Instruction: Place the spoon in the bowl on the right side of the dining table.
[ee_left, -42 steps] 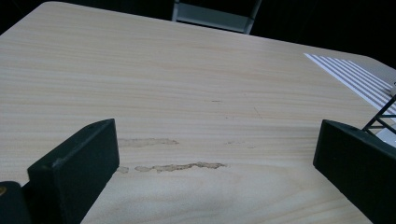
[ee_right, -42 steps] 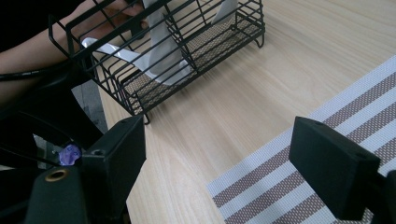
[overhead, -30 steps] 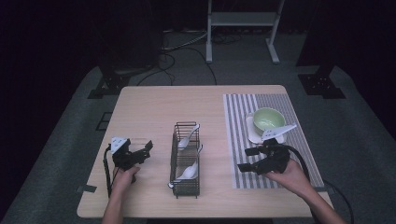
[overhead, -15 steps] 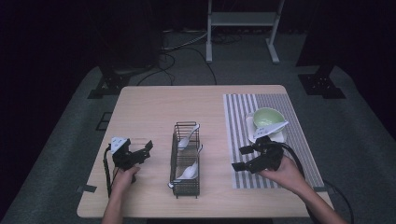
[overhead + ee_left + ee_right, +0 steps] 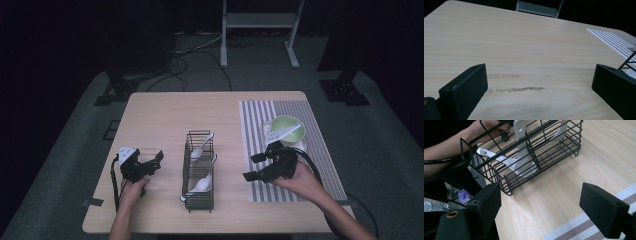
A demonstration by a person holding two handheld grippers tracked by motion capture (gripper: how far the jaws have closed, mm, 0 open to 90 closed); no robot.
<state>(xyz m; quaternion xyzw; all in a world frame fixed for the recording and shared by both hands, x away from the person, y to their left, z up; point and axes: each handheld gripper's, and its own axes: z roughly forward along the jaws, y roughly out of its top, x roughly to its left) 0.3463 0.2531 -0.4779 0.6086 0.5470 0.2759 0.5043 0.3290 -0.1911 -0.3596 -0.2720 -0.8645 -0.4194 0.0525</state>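
I am steering the right gripper (image 5: 254, 167), jaws wide and empty, toward the wire basket (image 5: 199, 192); left gripper (image 5: 152, 163), also wide, is idling left of it.

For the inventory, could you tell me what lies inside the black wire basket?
The black wire basket holds two white ceramic spoons; mesh hides part of its floor.

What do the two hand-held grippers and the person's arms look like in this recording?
Both the left hand-held gripper and the right hand-held gripper are black with blocky rectangular jaws. The left carries a pale grey plate, and a black cable trails from each. The forearms are bare, with no sleeves visible.
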